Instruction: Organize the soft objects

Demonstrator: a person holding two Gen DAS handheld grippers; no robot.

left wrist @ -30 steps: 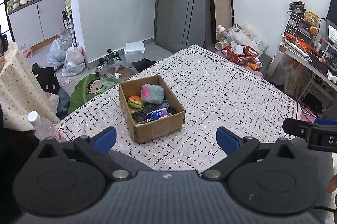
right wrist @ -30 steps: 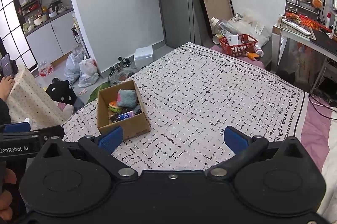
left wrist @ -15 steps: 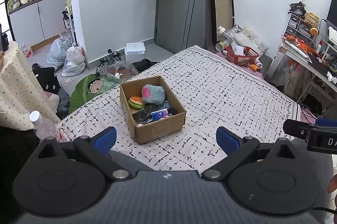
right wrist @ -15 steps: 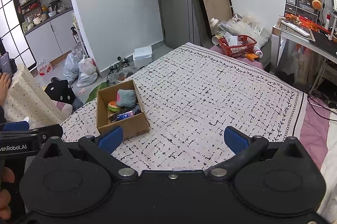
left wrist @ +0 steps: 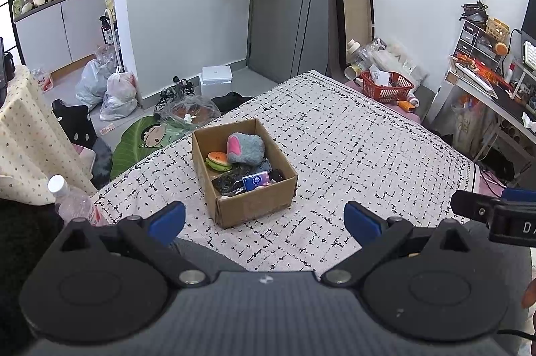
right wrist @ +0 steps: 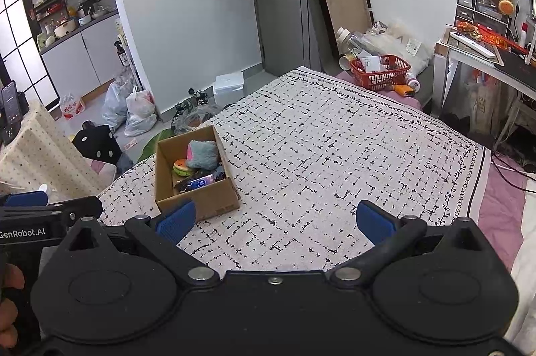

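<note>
An open cardboard box stands on the patterned bed cover. Inside lie a grey and pink plush toy, a burger-shaped soft toy, a blue tissue pack and dark soft items. The box also shows in the right wrist view, left of centre. My left gripper is open and empty, held just in front of the box. My right gripper is open and empty, to the right of the box above the cover.
A red basket sits at the bed's far corner. A desk stands at the right. A plastic bottle stands by the bed's left edge. Bags and a green mat lie on the floor.
Both grippers have drifted slightly; the box sits a little lower in both views. Nothing was taken hold of or let go.
</note>
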